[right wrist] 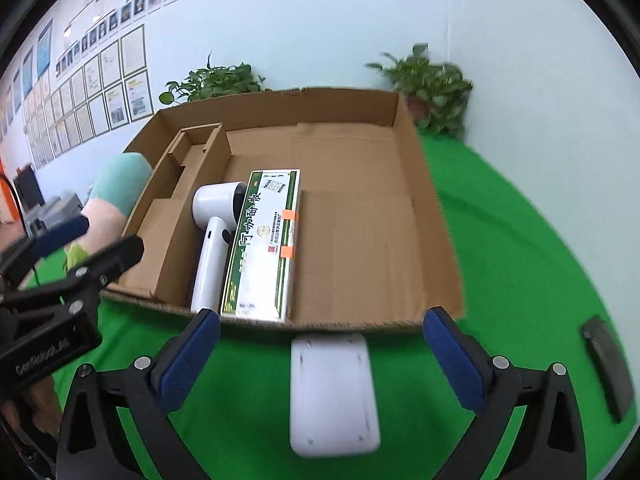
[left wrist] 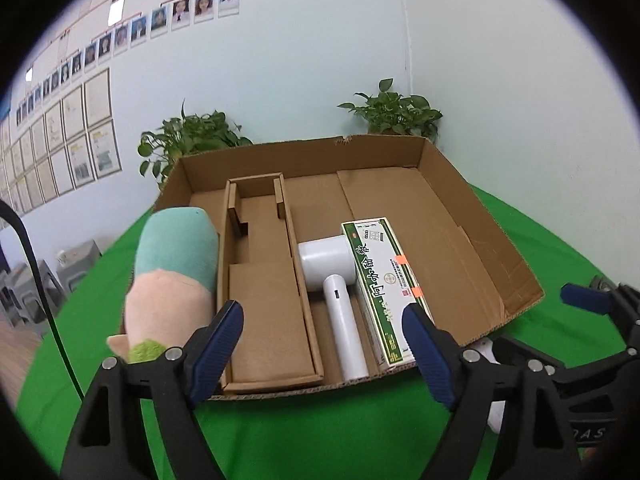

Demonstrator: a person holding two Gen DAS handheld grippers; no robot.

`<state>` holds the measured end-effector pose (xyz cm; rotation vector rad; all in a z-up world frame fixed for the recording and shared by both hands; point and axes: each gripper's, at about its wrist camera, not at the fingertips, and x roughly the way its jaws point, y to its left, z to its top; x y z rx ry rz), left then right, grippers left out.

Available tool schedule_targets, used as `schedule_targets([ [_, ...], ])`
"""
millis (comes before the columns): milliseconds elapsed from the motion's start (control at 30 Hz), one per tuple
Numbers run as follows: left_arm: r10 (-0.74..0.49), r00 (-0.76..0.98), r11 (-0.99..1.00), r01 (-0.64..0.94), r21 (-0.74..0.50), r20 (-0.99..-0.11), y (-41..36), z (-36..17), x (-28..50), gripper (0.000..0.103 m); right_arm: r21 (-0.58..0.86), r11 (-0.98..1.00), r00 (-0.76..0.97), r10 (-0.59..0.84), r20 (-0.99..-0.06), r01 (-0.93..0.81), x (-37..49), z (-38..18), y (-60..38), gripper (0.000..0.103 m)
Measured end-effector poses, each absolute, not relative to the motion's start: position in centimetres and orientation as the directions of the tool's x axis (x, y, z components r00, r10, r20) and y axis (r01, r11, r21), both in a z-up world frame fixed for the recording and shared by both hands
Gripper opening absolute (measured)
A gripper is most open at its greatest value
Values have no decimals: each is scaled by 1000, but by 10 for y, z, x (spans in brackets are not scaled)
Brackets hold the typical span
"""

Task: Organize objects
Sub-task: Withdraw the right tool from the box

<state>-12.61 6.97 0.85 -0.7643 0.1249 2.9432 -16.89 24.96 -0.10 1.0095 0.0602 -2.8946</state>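
Observation:
An open cardboard box (left wrist: 500,240) (right wrist: 436,216) sits on the green table. Inside lie a white hair dryer (left wrist: 340,292) (right wrist: 212,240) and a green-and-white carton (left wrist: 384,280) (right wrist: 264,240) side by side. A teal and pink plush toy (left wrist: 172,276) (right wrist: 116,192) stands outside the box's left wall. A white flat device (right wrist: 334,392) lies on the table before the box, between my right gripper's fingers. My left gripper (left wrist: 324,352) is open and empty at the box's front edge. My right gripper (right wrist: 320,364) is open and empty over the white device.
A dark flat object (right wrist: 608,364) lies on the table at the right. A cardboard insert (left wrist: 264,280) fills the box's left part. Two potted plants (left wrist: 188,140) (left wrist: 396,110) stand behind the box by the wall. The right gripper shows in the left wrist view (left wrist: 592,300).

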Motion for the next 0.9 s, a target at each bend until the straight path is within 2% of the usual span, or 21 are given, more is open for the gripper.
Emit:
schedule_targets([
  [167,93,-886,-995,-103,-4,-455,63,18,-102,82,-59,-995,-821,-31,-570,78,-131,9,248,102],
  [267,67,-905,-997,-78,9,-419,60,22,-88,82,-56,-994,-831,-44,-554,90,-114,14,248,102],
  [633,-41,-898,-999,26,40,-438,44,21,-66,81,-82,-983,-841,-98,-531,167,-97,26,233,101],
  [833,-38,-903,-999,35,14,-428,41,21,-60,81,-81,-980,-848,-115,-517,182,-98,25,233,99],
  [867,-34,-901,-999,31,13,-432,42,20,-59,79,-77,-980,-849,-118,-515,183,-99,24,235,98],
  [900,-30,-899,-1000,27,13,-437,43,19,-59,67,-77,-980,-849,-116,-515,181,-99,23,235,93],
])
